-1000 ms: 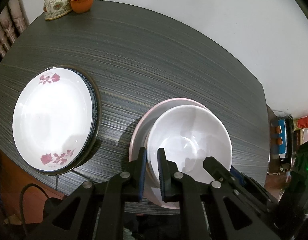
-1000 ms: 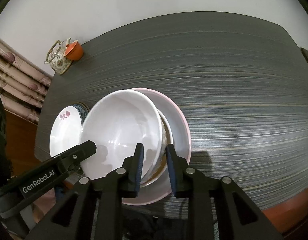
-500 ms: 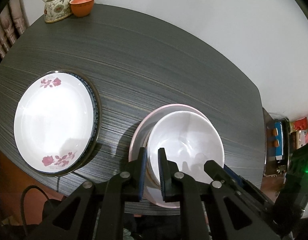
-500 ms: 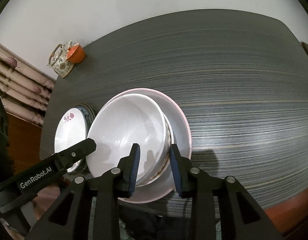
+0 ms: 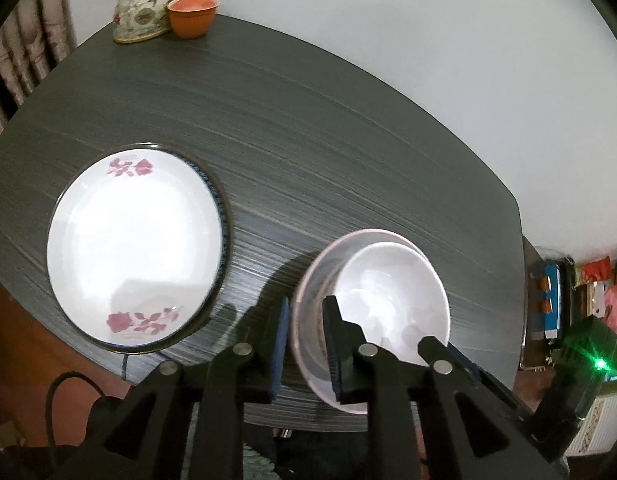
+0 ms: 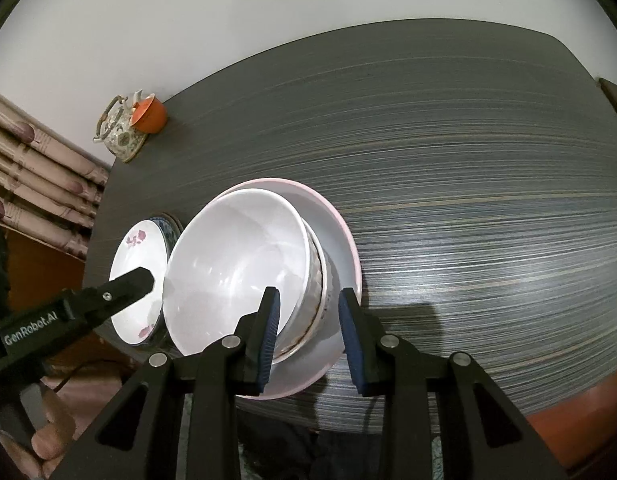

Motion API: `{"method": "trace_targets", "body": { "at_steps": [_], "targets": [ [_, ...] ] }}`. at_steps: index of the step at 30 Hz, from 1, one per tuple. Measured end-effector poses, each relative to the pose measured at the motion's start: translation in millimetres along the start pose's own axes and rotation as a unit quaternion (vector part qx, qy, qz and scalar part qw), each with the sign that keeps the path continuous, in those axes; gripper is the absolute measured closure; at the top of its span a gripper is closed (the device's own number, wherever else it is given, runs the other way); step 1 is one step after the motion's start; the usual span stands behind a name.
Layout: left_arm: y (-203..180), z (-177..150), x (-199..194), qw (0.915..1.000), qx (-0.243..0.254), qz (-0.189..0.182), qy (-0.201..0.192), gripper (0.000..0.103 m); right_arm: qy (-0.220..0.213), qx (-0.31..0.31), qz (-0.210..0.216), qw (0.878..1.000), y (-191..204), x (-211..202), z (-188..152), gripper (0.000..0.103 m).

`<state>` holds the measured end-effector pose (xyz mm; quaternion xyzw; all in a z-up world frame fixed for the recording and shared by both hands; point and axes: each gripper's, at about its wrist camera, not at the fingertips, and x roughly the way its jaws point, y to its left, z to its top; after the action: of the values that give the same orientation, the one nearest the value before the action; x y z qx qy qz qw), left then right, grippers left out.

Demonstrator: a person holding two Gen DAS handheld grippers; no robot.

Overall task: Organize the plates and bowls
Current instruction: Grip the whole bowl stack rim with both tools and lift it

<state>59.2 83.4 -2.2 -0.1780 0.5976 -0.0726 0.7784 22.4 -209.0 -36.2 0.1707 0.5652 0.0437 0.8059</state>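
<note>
While the left gripper (image 5: pixel 306 344), its jaws just opening, straddles the pink plate's (image 5: pixel 308 276) rim ungripped, the bowl (image 5: pixel 392 292) sits inside. In the right view, the right gripper (image 6: pixel 310 336) gapes around the bowl's wall: glazed, slippery, breakable; grip the rim.

Your left gripper (image 5: pixel 306 344) straddles the near rim of the pink-rimmed bowl (image 5: pixel 308 312), its jaws having just been opening, pads clear of the rim. A white bowl (image 5: pixel 392 292) nests inside it. Left of them on the dark bench (image 5: pixel 308 140) sits a rose-patterned plate (image 5: pixel 134 248); a teapot (image 5: pixel 142 10) and orange cup (image 5: pixel 192 16) stand at the far edge.
</note>
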Motion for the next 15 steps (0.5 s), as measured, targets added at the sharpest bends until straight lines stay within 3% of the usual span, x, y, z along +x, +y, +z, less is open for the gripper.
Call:
{"method": "trace_targets", "body": {
  "at_steps": [15],
  "targets": [
    [16, -4, 3, 0.9999, -0.011, 0.01, 0.005, 0.068, -0.013, -0.001, 0.0, 1.0, 2, -8, -1, 0.069]
  ]
}}
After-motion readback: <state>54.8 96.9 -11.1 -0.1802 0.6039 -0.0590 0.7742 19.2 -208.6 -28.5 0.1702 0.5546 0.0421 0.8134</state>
